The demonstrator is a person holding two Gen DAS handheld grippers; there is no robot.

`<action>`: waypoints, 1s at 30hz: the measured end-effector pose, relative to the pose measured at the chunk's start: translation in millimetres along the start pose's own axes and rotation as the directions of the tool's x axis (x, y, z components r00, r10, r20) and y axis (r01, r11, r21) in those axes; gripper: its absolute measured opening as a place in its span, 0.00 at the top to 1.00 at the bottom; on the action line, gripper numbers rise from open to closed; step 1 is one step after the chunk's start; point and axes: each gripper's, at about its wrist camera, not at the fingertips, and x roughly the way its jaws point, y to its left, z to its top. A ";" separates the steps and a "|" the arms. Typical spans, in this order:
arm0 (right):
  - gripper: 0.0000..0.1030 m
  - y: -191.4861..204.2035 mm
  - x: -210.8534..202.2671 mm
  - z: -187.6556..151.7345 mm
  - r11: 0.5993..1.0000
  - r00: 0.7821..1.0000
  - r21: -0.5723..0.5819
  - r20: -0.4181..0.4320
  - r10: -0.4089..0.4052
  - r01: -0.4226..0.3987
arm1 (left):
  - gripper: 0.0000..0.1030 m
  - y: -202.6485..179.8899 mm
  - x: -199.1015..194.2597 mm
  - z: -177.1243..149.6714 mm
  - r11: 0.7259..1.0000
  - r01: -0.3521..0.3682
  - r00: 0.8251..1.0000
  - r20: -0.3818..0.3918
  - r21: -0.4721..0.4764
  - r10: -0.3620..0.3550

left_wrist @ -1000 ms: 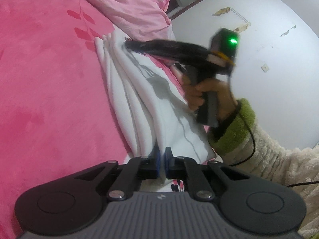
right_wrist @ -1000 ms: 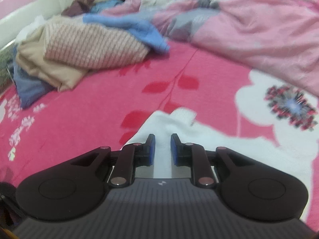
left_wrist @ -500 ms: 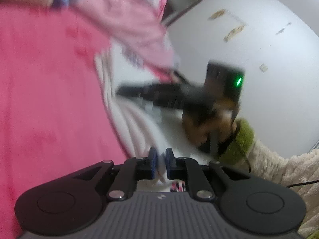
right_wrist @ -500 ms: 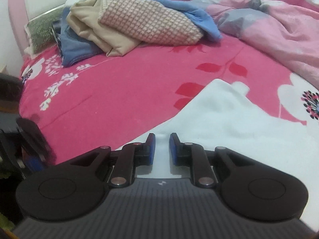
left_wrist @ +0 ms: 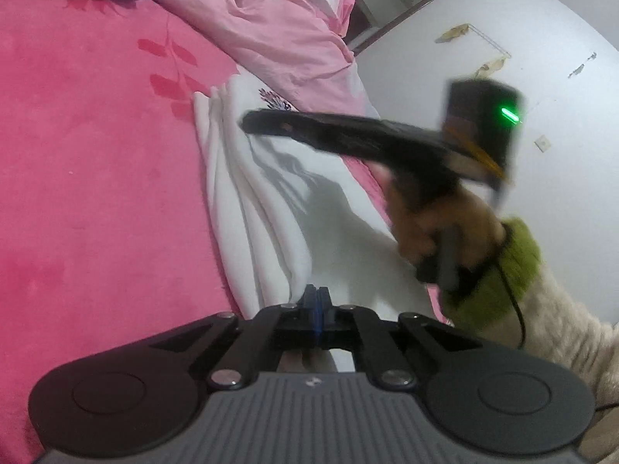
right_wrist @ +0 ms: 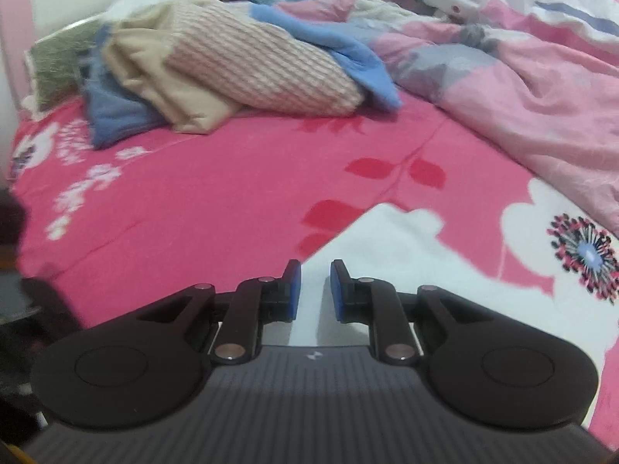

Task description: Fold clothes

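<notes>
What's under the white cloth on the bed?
Under the white cloth lies the pink bedspread with red leaf prints, showing all around it. Whatever is right beneath the cloth's middle is covered, so that cannot be seen.

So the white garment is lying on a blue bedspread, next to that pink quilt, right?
Not blue: the bedspread is bright pink with red leaf prints. The white garment does lie on it, beside the pink quilt, as the right wrist view shows.
</notes>
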 end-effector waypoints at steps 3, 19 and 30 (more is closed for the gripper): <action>0.87 -34.1 26.6 10.2 0.995 1.000 0.091 -0.007 -0.029 0.030 | 0.97 -4.2 1.9 -2.2 0.999 -0.015 1.000 0.001 0.032 0.014; 0.83 -78.4 -52.2 -11.6 0.984 1.000 0.179 0.021 -0.011 0.007 | 0.97 6.1 0.3 1.3 0.999 0.025 0.999 -0.023 -0.031 -0.025; 0.84 -194.1 20.9 -10.5 0.866 0.959 0.414 -0.073 -0.275 0.280 | 0.97 8.3 0.8 2.5 0.999 0.030 0.999 -0.020 -0.020 -0.031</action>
